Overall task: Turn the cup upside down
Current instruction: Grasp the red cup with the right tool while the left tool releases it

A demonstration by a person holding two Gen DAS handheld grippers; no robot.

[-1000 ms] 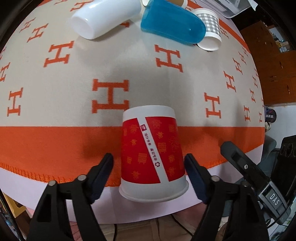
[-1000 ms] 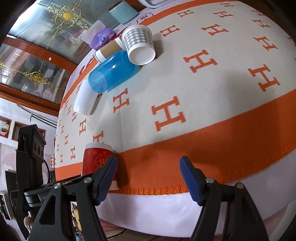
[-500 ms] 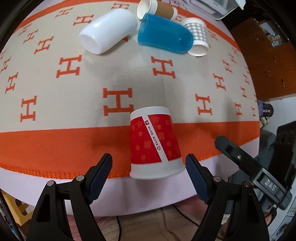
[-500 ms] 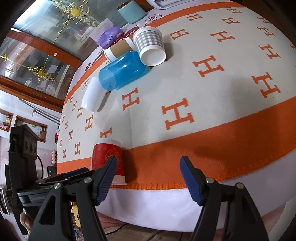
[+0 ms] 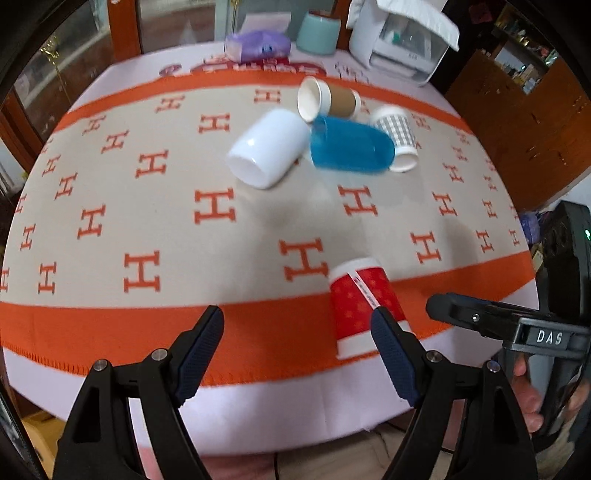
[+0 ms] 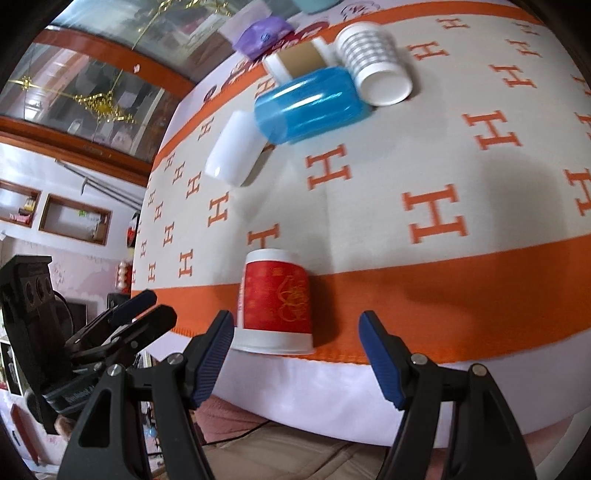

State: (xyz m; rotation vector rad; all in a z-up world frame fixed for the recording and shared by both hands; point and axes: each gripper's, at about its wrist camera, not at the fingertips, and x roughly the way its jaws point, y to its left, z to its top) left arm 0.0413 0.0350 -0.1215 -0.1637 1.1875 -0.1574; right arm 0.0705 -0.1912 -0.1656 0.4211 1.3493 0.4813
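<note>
The left tongs (image 5: 297,352) stand released, holding nothing, their dark blue pads spread wide above the near edge of the worktop (image 5: 258,387). The right tongs (image 6: 297,356) are likewise released and empty, pads well apart, pointing at the same near edge.

The red paper cup (image 5: 364,306) stands upside down, wide white rim down, on the orange border of the H-patterned blanket (image 5: 147,221), close to the worktop's near edge. Seen from the left wrist, the cup sits just behind the right-hand pad of the left tongs, which hides part of it; whether they touch cannot be told. Seen from the right wrist, the cup (image 6: 275,302) lies just beyond the gap of the right tongs, nearer the left-hand pad.

Farther back from the red cup lie four cups on their sides, bunched together: a white cup (image 5: 267,149), a blue cup (image 5: 351,149), a brown-sleeved cup (image 5: 328,98) and a grey checked cup (image 5: 397,136). Beyond these, at the worktop's far edge, are a purple packet (image 5: 256,46), a pale teal container (image 5: 317,33) and a white appliance (image 5: 399,40).
</note>
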